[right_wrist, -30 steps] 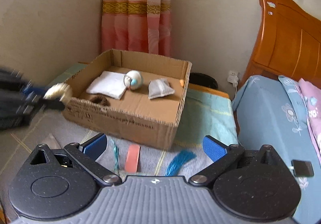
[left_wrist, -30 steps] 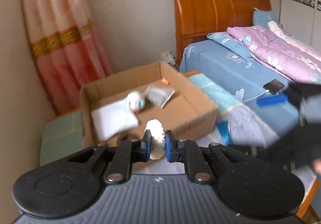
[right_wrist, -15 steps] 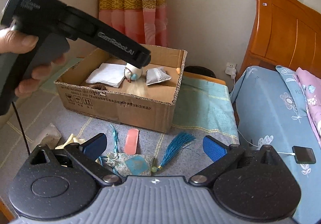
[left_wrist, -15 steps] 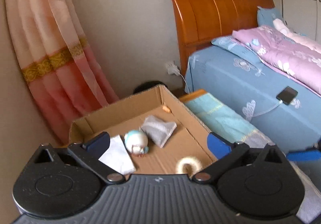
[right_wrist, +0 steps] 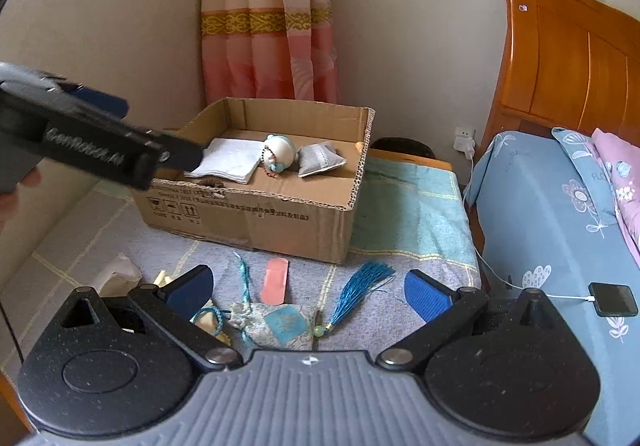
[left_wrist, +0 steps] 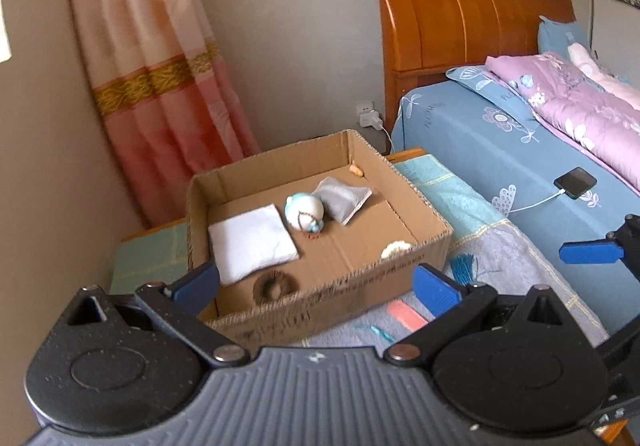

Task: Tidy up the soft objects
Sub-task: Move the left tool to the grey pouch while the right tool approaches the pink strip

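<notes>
Right gripper point(right_wrist: 308, 294) wide open, empty, hanging over the pouch point(right_wrist: 276, 322) at the mat's point(right_wrist: 60, 238) near edge; left gripper point(left_wrist: 316, 286) open too, empty, before the box point(right_wrist: 256, 218). Best lowered straight, pinching the pouch's middle, clear of the tassel point(right_wrist: 360, 286).

White fluffy ring point(left_wrist: 395, 248) inside cardboard box point(left_wrist: 434, 242), against its near wall, beside brown ring point(left_wrist: 274, 285)

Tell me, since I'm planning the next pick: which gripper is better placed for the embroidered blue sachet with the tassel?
Right. The right gripper is open right above the embroidered blue sachet; the left gripper, also open, faces the cardboard box.
</notes>
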`<state>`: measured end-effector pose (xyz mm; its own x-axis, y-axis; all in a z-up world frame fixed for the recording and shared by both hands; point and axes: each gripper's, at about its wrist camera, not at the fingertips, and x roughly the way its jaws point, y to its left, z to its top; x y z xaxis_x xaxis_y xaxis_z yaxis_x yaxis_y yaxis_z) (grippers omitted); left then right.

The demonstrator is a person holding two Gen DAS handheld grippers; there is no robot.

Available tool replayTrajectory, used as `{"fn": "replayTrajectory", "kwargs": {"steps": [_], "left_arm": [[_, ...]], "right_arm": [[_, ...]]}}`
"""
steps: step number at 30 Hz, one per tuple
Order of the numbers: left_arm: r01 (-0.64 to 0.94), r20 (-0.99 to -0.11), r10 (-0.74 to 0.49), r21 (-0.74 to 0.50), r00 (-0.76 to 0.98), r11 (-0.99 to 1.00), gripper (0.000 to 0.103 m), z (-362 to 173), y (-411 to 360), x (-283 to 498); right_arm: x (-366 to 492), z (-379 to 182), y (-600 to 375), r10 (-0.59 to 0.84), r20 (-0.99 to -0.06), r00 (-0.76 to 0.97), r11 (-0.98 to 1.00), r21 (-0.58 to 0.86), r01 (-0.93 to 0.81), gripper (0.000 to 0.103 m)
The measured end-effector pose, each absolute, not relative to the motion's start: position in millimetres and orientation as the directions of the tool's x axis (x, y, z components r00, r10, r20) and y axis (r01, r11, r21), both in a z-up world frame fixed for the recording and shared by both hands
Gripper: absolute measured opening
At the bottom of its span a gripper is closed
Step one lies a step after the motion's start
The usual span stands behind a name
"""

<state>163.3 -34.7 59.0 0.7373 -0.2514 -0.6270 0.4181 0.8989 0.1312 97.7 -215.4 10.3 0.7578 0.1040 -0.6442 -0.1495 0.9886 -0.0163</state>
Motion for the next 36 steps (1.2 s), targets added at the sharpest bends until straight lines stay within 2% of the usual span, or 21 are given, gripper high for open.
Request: {"fn": "replayTrajectory", "kwargs": {"steps": [16, 27, 36], "left_arm": [[0.217, -0.636, -0.113, 0.087, 0.763, 0.972, 0.103, 36, 13, 110], [0.153, -0.73, -0.082, 0.031, 0.679, 0.988, 0.103, -28, 25, 108], [0.115, -0.768, -0.062, 0.015, 0.638, 0.993, 0.103, -61, 43, 118]], "right_arm": [[75, -2, -225, 0.111, -0.67, 0.734, 0.99, 0.006, -0.144, 0.103], [74, -8, -221, 0.118, -0.683, 0.721, 0.988, 0.009, -0.153, 0.103], [78, -16, -213, 0.1, -0.697, 0.71, 0.985, -0.031, -0.169, 0.103]]}}
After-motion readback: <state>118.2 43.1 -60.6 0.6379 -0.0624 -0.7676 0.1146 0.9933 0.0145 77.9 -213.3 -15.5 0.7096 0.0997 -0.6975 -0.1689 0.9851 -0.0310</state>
